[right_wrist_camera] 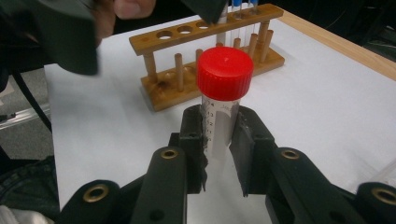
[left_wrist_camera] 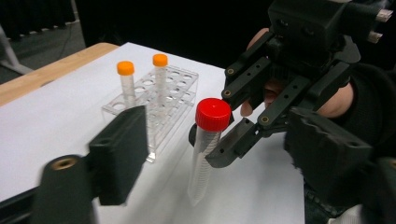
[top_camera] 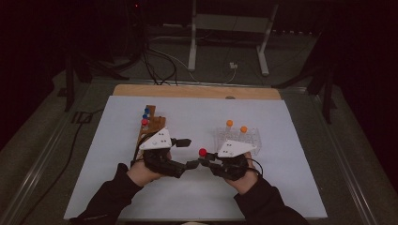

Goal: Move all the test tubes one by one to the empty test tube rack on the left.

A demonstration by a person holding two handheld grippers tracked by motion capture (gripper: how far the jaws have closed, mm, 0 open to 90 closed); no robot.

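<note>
A clear tube with a red cap (top_camera: pixel 202 152) is held upright above the white mat (top_camera: pixel 197 197), between the two hands. My right gripper (right_wrist_camera: pixel 219 128) is shut on the tube (right_wrist_camera: pixel 224 72) just below its cap, one pad on each side. In the left gripper view the tube (left_wrist_camera: pixel 205 154) hangs tip-down in the right gripper (left_wrist_camera: pixel 212 142). My left gripper (left_wrist_camera: pixel 222 149) stands open, with its wide-set jaws on either side of the tube and clear of it. In the high view the left gripper (top_camera: pixel 187 153) faces the right gripper (top_camera: pixel 205 160) at the mat's middle.
A clear plastic rack (top_camera: pixel 237 137) behind the right hand holds two orange-capped tubes (left_wrist_camera: pixel 160 70). A wooden rack (top_camera: pixel 151 127) behind the left hand holds blue-capped and red-capped tubes (top_camera: pixel 146 114). The wooden table edge (top_camera: pixel 197 91) runs along the back of the mat.
</note>
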